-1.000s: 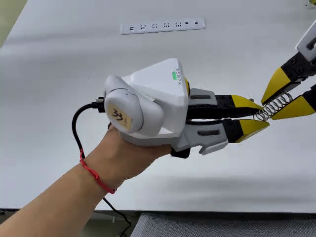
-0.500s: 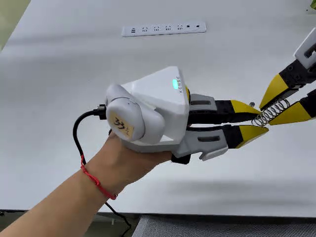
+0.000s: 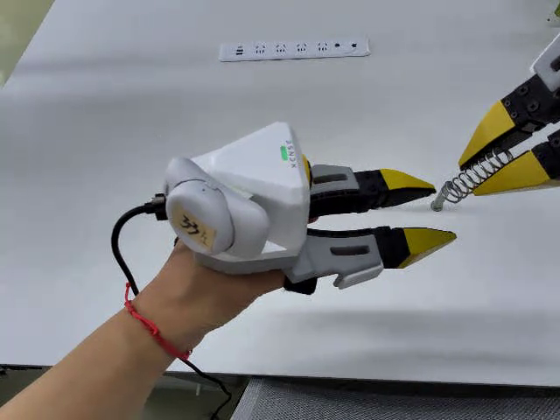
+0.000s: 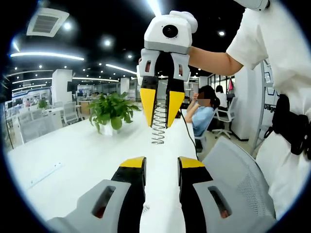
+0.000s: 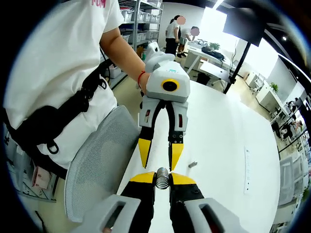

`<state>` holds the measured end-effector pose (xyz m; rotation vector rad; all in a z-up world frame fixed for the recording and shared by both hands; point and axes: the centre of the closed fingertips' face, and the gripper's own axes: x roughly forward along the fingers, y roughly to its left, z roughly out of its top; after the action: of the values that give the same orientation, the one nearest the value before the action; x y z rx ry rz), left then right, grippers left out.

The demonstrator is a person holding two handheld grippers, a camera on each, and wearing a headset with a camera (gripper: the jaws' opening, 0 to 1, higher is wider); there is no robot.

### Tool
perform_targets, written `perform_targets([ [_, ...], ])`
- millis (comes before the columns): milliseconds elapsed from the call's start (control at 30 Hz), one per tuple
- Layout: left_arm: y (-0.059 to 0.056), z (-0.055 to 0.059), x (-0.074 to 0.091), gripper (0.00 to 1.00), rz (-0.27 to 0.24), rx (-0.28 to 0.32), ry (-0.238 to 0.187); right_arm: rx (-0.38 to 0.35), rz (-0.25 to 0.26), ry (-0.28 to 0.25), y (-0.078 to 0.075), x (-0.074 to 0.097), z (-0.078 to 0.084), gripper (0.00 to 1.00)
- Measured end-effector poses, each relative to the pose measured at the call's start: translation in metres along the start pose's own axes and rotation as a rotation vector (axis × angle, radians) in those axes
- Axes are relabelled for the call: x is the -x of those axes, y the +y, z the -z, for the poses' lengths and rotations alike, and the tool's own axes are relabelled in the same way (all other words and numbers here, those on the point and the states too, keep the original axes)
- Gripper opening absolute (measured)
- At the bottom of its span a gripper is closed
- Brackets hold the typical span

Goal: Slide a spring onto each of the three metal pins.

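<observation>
My right gripper (image 3: 471, 178) comes in from the right edge, shut on a steel coil spring (image 3: 457, 185) that slants down to the white table (image 3: 175, 114). The spring's lower end meets a small metal pin (image 3: 435, 206) on the table top. The pin (image 5: 193, 164) lies just beside the left jaws in the right gripper view. My left gripper (image 3: 439, 211) is open and holds nothing, its tips a little left of the spring. In the left gripper view the spring (image 4: 158, 127) hangs from the right gripper (image 4: 159, 104), beyond the left gripper (image 4: 163, 162). The right gripper (image 5: 163, 178) pinches the spring (image 5: 163, 176), seen end-on.
A white power strip (image 3: 294, 49) lies at the back of the table. A grey mesh chair (image 3: 350, 401) sits below the table's front edge. A potted plant (image 4: 111, 110) stands far down the table. The person's body is close behind the grippers.
My left gripper has drawn back to the left, away from the spring, and its jaws stand wider apart. The spring's lower end, earlier between those jaws, is now free of them.
</observation>
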<state>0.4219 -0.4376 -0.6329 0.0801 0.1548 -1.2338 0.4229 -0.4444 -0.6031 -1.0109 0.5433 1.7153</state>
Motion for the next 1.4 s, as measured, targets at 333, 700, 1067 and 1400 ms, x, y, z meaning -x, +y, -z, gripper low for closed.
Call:
perform_targets([
  [333,0.021,0.014,0.027,0.38,-0.094,-0.003,0.025,-0.040,0.052,0.017,-0.023,-0.002,0.006,0.07],
  [700,0.035,0.027,0.049,0.51,-0.167,0.007,0.032,-0.065,0.068,0.055,-0.050,-0.020,0.018,0.07],
  [1067,0.050,0.044,0.069,0.68,-0.234,0.044,0.047,-0.100,0.058,0.111,-0.076,-0.053,0.041,0.07],
  [1400,0.056,0.060,0.075,0.84,-0.250,0.063,0.052,-0.120,0.045,0.177,-0.088,-0.088,0.070,0.07],
])
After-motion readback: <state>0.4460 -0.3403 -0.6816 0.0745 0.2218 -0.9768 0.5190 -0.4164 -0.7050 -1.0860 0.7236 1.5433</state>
